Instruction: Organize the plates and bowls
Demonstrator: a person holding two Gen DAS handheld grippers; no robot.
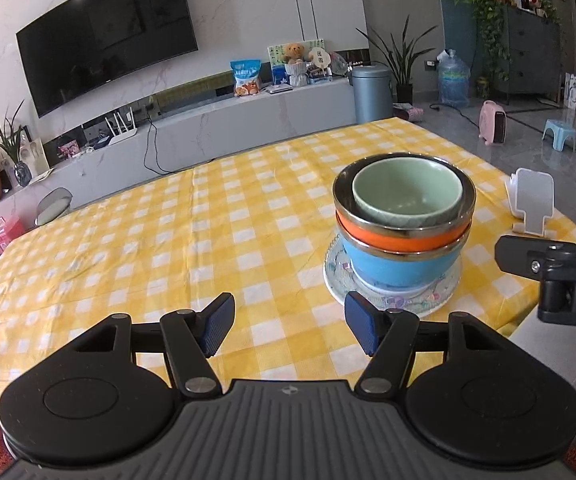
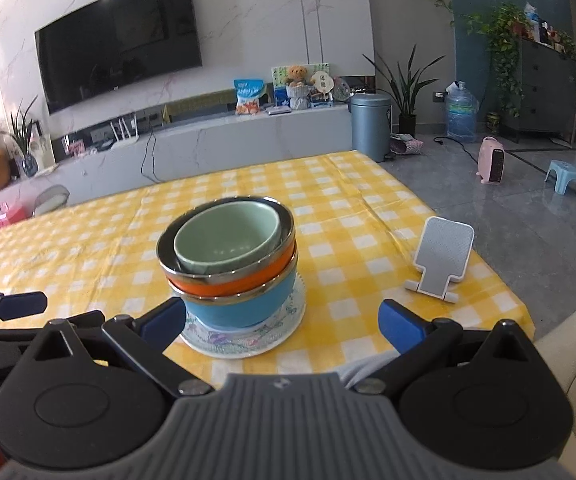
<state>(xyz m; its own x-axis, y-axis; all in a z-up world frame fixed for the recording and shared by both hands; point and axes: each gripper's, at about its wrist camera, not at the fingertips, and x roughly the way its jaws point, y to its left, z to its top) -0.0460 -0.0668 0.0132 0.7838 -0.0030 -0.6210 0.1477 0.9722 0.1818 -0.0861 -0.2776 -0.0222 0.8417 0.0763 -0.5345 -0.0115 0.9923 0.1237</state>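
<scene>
A green bowl [image 1: 407, 194] sits inside an orange bowl [image 1: 402, 236], which sits in a blue bowl [image 1: 400, 266]. The stack stands on a flowery plate [image 1: 432, 300] on the yellow checked table [image 1: 167, 240]. The left gripper [image 1: 288, 328] is wide open and holds nothing; the stack is at its one o'clock. The right gripper [image 2: 283, 322] is wide open too, with the stack near its eleven o'clock. A white stand [image 2: 442, 260] is at two o'clock.

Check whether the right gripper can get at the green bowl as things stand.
Probably yes. The right gripper is open and empty, facing the stack. The green bowl sits topmost, nested in the orange bowl, rim exposed, nothing above it. The left gripper stays off to the side.
</scene>
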